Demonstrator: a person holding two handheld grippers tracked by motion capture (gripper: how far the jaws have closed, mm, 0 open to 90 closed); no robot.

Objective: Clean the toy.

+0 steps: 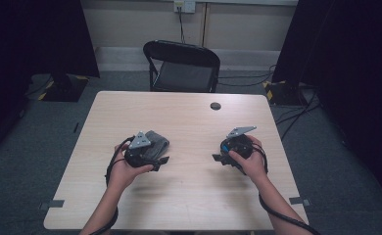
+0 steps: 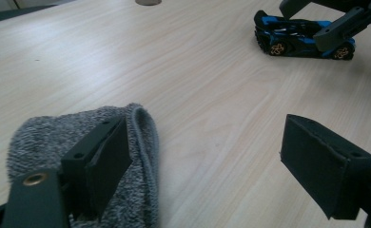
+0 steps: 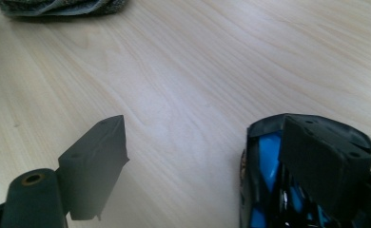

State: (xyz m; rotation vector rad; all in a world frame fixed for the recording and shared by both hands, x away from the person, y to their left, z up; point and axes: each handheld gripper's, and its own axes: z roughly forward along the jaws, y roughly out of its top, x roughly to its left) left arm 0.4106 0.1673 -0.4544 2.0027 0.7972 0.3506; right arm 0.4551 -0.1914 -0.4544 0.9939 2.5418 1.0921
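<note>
Grey fuzzy knit sock (image 2: 55,137), soft terry-like fabric w/ a rolled cuff edge, is seen lying flat on the light wooden table (image 1: 189,191). In the left gripper view it sits at the left gripper (image 2: 207,166), under and around one black jaw; the other jaw stands well apart over bare wood, so the jaws are spread wide and nothing is clamped. Whether the near pad touches the fabric can't be told. In the high view the sock (image 1: 157,142) is seen just beyond the left gripper (image 1: 162,161).

Small blue-and-black toy sports car (image 2: 302,40) w/ gold-spoked wheels is seen across the table from the left gripper, at the right gripper (image 2: 336,23). In the right gripper view the car (image 3: 269,171) lies against one jaw of the right gripper (image 3: 207,161); the opposite jaw is set well apart from it, w/ bare wood between. Jaws there are released, not clenched on the car.

Between the two grippers a wide strip of bare tabletop is left open. Beyond them more free surface runs to the far edge, w/ a dark round cable hole (image 1: 215,105) near it. Table's near edge lies close behind both hands; the right edge is near the right hand (image 1: 250,164).
</note>
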